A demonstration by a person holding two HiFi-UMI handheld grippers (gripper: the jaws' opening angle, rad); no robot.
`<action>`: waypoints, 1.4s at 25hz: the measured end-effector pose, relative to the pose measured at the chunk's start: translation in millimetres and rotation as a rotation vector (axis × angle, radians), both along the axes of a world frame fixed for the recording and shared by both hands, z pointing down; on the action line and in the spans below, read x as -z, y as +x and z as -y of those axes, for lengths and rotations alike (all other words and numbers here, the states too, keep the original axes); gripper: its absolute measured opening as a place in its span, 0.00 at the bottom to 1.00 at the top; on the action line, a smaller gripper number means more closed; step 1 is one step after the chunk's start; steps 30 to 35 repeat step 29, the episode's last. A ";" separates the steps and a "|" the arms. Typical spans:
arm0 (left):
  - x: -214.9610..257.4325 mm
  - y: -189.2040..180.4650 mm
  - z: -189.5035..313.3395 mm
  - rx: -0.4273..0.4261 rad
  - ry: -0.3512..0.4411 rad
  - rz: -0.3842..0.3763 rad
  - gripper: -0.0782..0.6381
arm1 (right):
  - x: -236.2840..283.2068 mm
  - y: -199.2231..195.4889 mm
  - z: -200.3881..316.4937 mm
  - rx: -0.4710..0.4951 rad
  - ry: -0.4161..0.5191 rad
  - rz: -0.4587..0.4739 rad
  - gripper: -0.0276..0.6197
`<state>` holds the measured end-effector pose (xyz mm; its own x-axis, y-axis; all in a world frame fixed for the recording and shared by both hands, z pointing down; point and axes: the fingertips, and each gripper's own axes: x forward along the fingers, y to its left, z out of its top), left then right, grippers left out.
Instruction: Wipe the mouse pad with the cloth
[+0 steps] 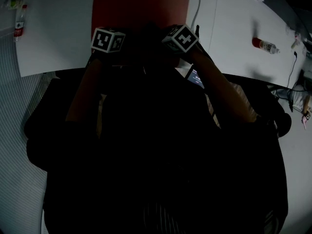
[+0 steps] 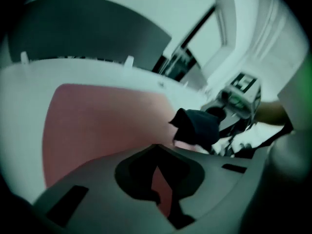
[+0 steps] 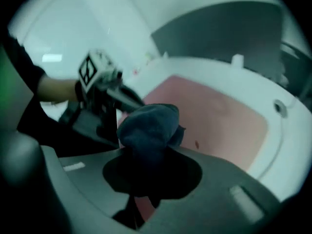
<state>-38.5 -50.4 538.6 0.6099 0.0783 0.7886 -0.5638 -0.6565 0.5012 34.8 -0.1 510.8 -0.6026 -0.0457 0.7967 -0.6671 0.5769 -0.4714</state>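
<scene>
Cloth [image 3: 148, 126], dark blue and bunched, sits clamped in the right gripper [image 3: 146, 152] over the red mouse pad's [image 3: 214, 116] near edge. Left gripper [image 2: 156, 165] hovers alongside, jaws together, empty. Wiping seems just starting: next, press the cloth flat and sweep.

mouse pad [image 1: 141, 6] lies bare; bottle [image 1: 265, 45] far right.
</scene>
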 end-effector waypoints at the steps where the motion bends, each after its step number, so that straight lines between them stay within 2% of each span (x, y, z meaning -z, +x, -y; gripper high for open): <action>1: 21.6 14.0 2.3 0.044 0.001 -0.105 0.12 | 22.2 6.1 11.2 -0.088 0.047 0.065 0.15; 2: 44.9 27.1 0.3 0.065 -0.003 -0.197 0.12 | 44.8 13.3 19.0 -0.170 0.093 0.129 0.15; 4: 91.8 49.7 -13.1 0.057 -0.022 -0.353 0.12 | 90.0 26.0 24.9 -0.290 0.182 0.237 0.15; 6: 135.1 63.4 -21.3 0.030 0.003 -0.473 0.12 | 129.1 36.3 24.2 -0.371 0.252 0.305 0.14; 7: 152.9 65.8 -19.2 0.023 0.042 -0.506 0.12 | 146.4 41.7 24.1 -0.418 0.276 0.334 0.14; 8: 166.8 65.7 -13.3 0.020 0.093 -0.516 0.12 | 163.1 47.1 24.6 -0.467 0.299 0.361 0.14; 10: 188.2 63.8 1.3 0.001 0.215 -0.490 0.12 | 195.3 56.9 25.0 -0.533 0.369 0.382 0.14; 13: 226.4 74.4 -1.7 -0.117 0.366 -0.481 0.12 | 238.6 68.1 18.3 -0.570 0.480 0.390 0.14; 16: 272.3 93.8 -14.9 -0.209 0.439 -0.569 0.12 | 267.7 72.0 15.1 -0.569 0.555 0.372 0.14; 18: 297.9 103.6 -16.4 -0.205 0.469 -0.632 0.12 | 281.1 70.4 14.9 -0.576 0.590 0.372 0.14; 21: 328.1 117.7 -13.6 -0.201 0.535 -0.682 0.12 | 297.5 70.9 16.5 -0.601 0.647 0.370 0.14; 24: 344.7 117.0 -18.5 -0.220 0.552 -0.716 0.12 | 305.0 65.0 18.2 -0.595 0.670 0.364 0.14; 29: 346.2 92.4 -14.5 -0.214 0.539 -0.708 0.12 | 308.2 44.8 25.2 -0.579 0.674 0.372 0.14; 35: 346.2 92.4 -14.5 -0.214 0.539 -0.708 0.12 | 308.2 44.8 25.2 -0.579 0.674 0.372 0.14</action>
